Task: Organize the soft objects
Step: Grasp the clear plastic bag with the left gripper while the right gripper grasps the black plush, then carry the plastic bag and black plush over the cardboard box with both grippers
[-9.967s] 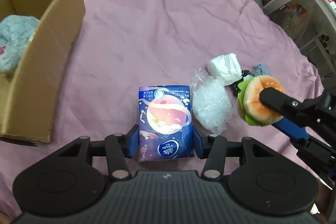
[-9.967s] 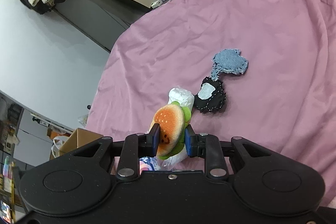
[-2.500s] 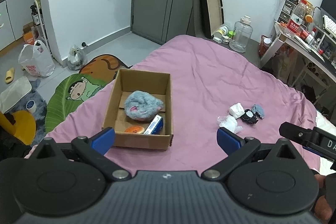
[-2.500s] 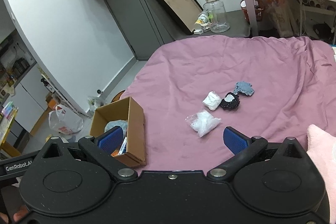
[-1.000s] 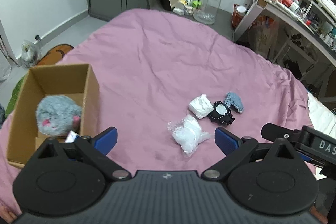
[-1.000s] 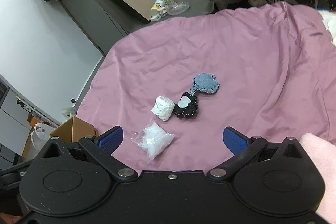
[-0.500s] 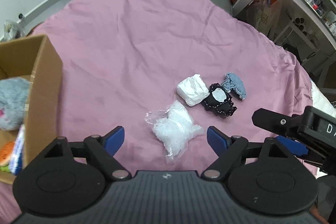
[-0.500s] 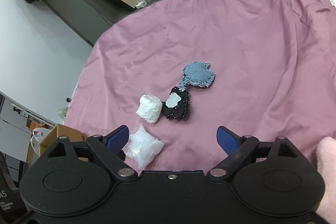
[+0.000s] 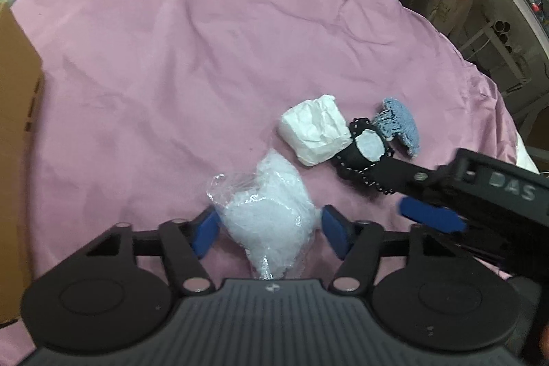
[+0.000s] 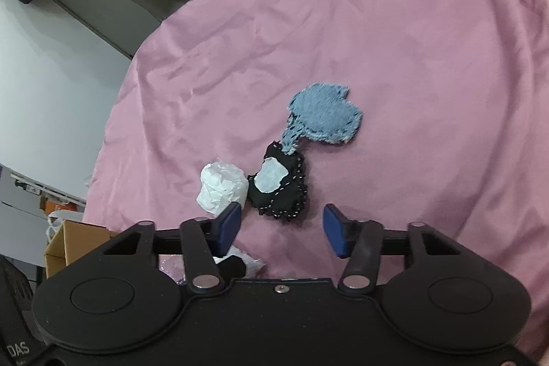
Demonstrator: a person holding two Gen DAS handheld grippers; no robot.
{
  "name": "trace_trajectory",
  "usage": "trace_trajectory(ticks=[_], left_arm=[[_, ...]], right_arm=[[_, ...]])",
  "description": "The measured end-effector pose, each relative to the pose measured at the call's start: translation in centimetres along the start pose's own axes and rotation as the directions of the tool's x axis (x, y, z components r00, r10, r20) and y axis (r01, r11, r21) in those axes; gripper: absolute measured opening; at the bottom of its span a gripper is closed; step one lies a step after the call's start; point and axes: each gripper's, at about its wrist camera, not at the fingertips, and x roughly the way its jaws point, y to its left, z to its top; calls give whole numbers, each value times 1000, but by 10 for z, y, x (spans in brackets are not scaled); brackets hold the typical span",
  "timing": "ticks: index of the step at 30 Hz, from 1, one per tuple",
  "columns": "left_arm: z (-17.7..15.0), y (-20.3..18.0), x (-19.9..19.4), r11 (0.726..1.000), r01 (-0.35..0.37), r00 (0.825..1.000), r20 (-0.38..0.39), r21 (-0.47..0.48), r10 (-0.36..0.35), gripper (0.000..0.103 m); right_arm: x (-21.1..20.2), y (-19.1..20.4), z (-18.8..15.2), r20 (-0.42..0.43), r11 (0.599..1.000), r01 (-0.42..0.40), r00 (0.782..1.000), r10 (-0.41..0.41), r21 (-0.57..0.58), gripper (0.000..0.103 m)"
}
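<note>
— Both grippers had dropped toward the pink bed sheet [image 9: 171,57] since a second before, and their jaws had just been closing in. What did each one have in front of it?

— The left gripper [image 9: 269,230] had its blue pads on either side of the clear bag of white stuffing [image 9: 267,211], the left pad at the plastic and the right with a sliver of sheet showing; I'd judge it not yet squeezed. The right gripper [image 10: 281,230] hung with jaws apart and nothing between them, just short of the black patch [image 10: 279,186].

— And the rest?

— The white wad [image 10: 223,187] lay touching the black patch, the blue denim piece [image 10: 324,114] just beyond. The cardboard box [image 9: 17,126] sat well to the left. Two pickups looked about to start, so four soft things remained to be boxed.
</note>
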Motion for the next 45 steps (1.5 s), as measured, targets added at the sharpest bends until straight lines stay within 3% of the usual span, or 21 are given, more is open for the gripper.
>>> trace_trajectory(ticks=[5,7,9,12,21,45], left_arm=[[4,0,-3,1000,14,1000,0,-18,-14,43],[5,0,-5,1000,13,1000,7,-16,-13,39],[4,2,-8,1000,12,1000,11,-25,-11,37],[1,6,-13,999,-8,1000,20,-45,9,36],[-7,14,-59,997,-38,996,77,-62,43,36],[-50,50,-189,999,-7,973,232,-45,17,36]], right_arm=[[13,-2,4,-7,1000,25,1000,-25,16,44],[16,-1,4,-4,999,31,1000,-31,15,36],[18,-1,4,-9,1000,20,1000,-20,13,17],[14,0,2,5,1000,-1,1000,0,3,12],[-22,14,-9,59,998,-10,998,14,-56,10],[-123,77,-71,179,987,-31,982,59,-155,10]])
